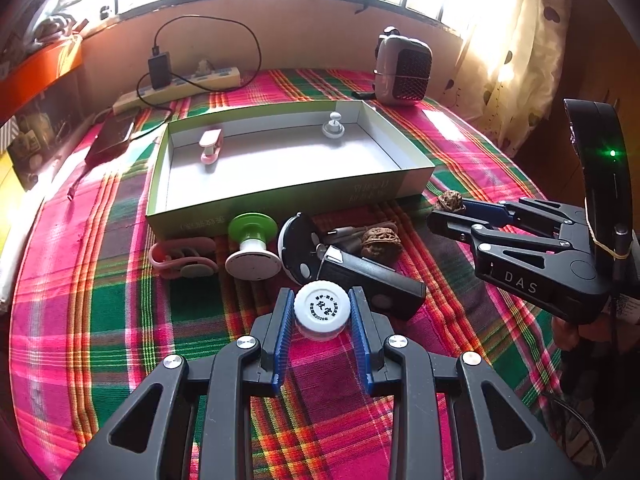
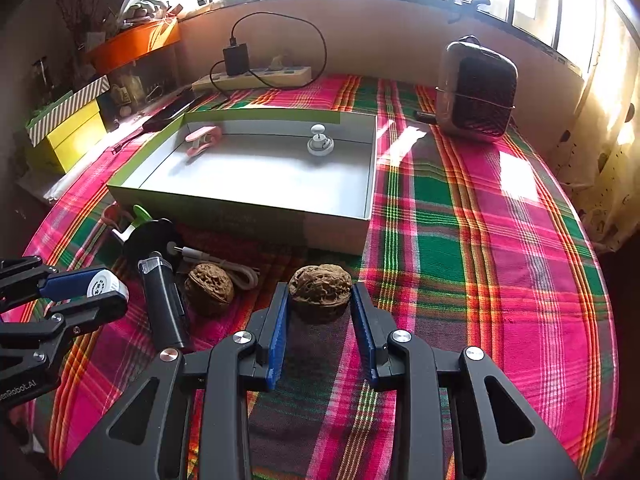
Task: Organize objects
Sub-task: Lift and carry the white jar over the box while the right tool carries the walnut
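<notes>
Left gripper (image 1: 322,312) is clamping a white-capped bottle (image 1: 322,307) between its blue pads, low over the plaid-covered counter (image 1: 120,320); right gripper (image 2: 320,300) is pinching a walnut (image 2: 320,286) near the open box (image 2: 340,236). A second walnut (image 2: 209,287), black device (image 2: 166,304), green-and-white knob (image 1: 252,246) and pink clip (image 1: 182,258) are lying in front of the box, whose tray is already holding another pink clip (image 1: 211,145) and a white knob (image 1: 333,125). A small heater (image 2: 476,88) and power strip (image 2: 252,77) are sitting behind.
</notes>
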`<state>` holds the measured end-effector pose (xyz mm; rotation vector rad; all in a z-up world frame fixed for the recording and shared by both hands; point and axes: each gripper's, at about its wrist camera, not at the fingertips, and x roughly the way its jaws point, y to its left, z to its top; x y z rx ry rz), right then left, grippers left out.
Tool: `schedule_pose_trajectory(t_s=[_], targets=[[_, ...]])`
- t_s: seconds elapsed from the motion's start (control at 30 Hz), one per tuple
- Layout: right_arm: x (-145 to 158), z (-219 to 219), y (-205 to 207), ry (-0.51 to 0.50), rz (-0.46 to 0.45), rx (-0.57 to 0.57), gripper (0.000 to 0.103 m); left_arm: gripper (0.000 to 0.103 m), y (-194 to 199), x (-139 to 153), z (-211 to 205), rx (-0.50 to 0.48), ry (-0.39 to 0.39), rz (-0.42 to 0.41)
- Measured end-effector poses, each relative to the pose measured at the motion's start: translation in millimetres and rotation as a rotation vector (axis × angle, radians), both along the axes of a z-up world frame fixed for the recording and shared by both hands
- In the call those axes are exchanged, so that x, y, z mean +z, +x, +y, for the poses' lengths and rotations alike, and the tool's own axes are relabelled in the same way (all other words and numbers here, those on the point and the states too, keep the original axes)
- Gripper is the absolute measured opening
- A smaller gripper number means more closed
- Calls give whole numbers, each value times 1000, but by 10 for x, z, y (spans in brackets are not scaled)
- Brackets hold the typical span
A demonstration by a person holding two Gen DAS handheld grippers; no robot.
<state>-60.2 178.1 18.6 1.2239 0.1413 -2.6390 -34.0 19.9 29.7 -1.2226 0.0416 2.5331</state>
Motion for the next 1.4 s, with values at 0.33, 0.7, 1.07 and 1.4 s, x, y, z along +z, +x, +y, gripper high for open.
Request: schedule_pose_trajectory(t_s=[0.33,0.7,1.07,1.4], targets=[[181,-53,15,-24,27,19,32,26,-43,157,-74,13,17,21],[366,-175,-129,-24,54,38,32,26,-287,308,-200,43,8,60],[461,-386,-381,-20,62,79,32,26,-570,323,-317,70,1,63],[464,-622,-792,-28,54,96,32,26,-894,275,-404,109,4,51]])
